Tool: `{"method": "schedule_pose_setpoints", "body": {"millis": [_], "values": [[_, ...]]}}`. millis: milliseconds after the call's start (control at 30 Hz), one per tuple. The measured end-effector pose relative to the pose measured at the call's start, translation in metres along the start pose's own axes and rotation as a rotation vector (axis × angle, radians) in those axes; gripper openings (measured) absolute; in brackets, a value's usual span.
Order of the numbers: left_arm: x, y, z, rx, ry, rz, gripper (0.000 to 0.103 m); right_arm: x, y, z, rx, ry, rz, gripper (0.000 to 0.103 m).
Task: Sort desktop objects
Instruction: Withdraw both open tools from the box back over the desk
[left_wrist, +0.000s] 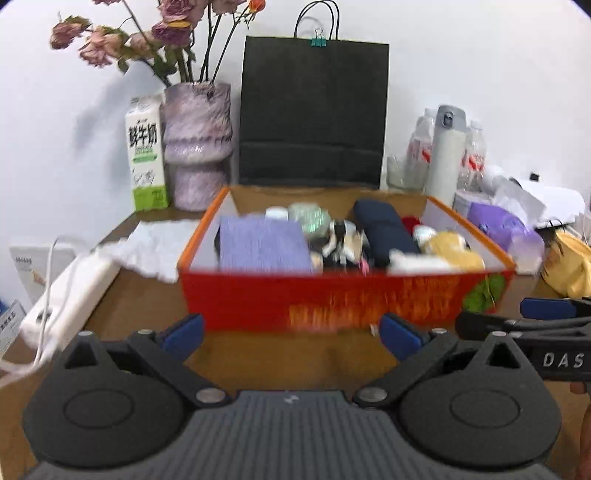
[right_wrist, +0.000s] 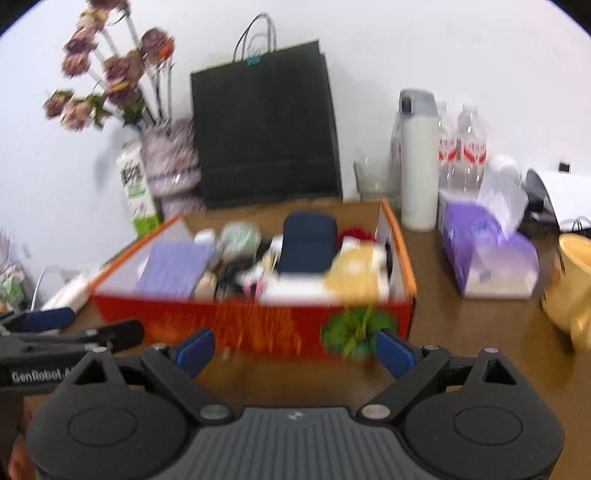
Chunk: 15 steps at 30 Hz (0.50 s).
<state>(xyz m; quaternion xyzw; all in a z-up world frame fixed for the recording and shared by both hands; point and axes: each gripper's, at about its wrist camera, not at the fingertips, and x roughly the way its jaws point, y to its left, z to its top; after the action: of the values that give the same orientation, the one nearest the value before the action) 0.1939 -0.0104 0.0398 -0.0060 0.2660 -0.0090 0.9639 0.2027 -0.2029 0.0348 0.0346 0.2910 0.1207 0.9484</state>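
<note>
A red cardboard box with an orange rim (left_wrist: 332, 295) (right_wrist: 240, 321) stands on the brown desk. It holds a purple notebook (left_wrist: 264, 245) (right_wrist: 173, 266), a dark blue case (left_wrist: 384, 229) (right_wrist: 306, 243), a yellow soft item (left_wrist: 454, 251) (right_wrist: 358, 273), a pale green round thing (left_wrist: 310, 218) and other small items. My left gripper (left_wrist: 291, 338) hovers open in front of the box with nothing between its blue pads. Just as empty, my right gripper (right_wrist: 295, 354) stands open before the box's right front corner. Each gripper shows at the other view's edge.
Behind the box stand a black paper bag (left_wrist: 314, 110), a purple vase of dried roses (left_wrist: 199, 144), a milk carton (left_wrist: 146, 155), a white flask (right_wrist: 417, 162) and water bottles (right_wrist: 465, 144). A purple tissue pack (right_wrist: 487, 254) and a yellow mug (right_wrist: 569, 280) lie right; a white power strip (left_wrist: 70, 291) left.
</note>
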Motion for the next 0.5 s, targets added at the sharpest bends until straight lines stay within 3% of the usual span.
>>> {"method": "schedule_pose_setpoints", "body": {"millis": [233,500], "values": [[-0.038,0.004,-0.043,-0.019,0.053,0.027,0.103,-0.031,0.009,-0.052,0.029,0.096,0.027,0.094],[-0.078,0.004,-0.075,-0.029,0.091,0.018,0.103,-0.071,0.018,-0.087,0.019,0.119,0.007,0.094]]}}
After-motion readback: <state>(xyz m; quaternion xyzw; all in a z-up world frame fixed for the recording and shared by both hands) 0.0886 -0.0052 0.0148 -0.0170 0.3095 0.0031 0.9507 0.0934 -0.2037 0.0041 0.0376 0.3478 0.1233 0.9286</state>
